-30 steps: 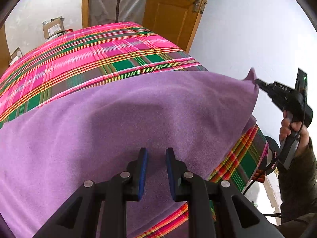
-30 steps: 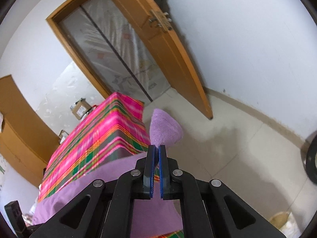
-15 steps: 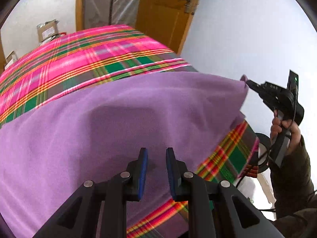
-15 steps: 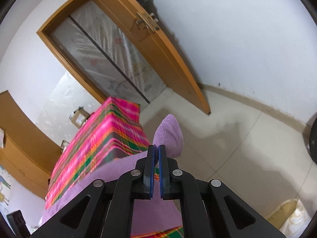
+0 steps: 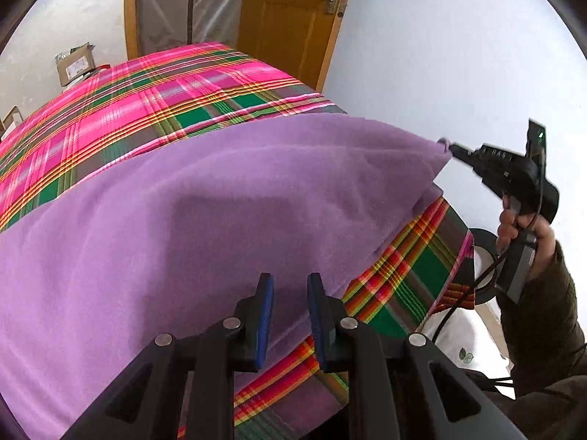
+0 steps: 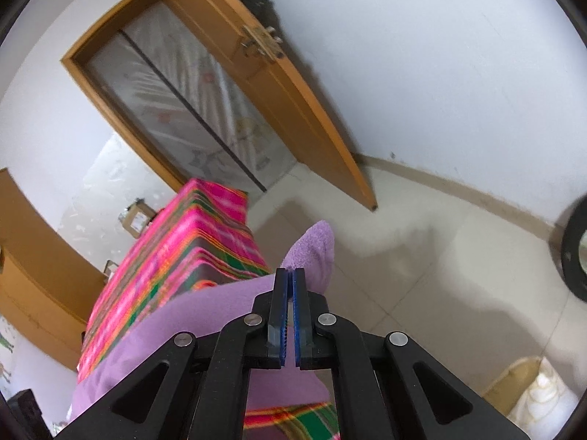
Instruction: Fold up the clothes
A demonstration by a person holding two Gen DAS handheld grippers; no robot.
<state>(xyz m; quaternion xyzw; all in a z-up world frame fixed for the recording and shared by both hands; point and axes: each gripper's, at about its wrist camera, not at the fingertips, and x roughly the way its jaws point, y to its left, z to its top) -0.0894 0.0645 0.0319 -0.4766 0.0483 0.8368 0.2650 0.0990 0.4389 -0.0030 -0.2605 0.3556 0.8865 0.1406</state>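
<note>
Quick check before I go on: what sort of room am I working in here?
Probably a bedroom at home: a bed under a plaid cover with the purple cloth on it, a wooden door, tiled floor and cardboard boxes by the wall.

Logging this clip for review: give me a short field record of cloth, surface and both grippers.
garment: purple cloth, spread over the plaid-covered surface
right gripper: shut on the cloth's corner, lifted past the surface's edge
left gripper: jaws apart above the cloth's near edge, gripping nothing
background: wooden door, open
</note>
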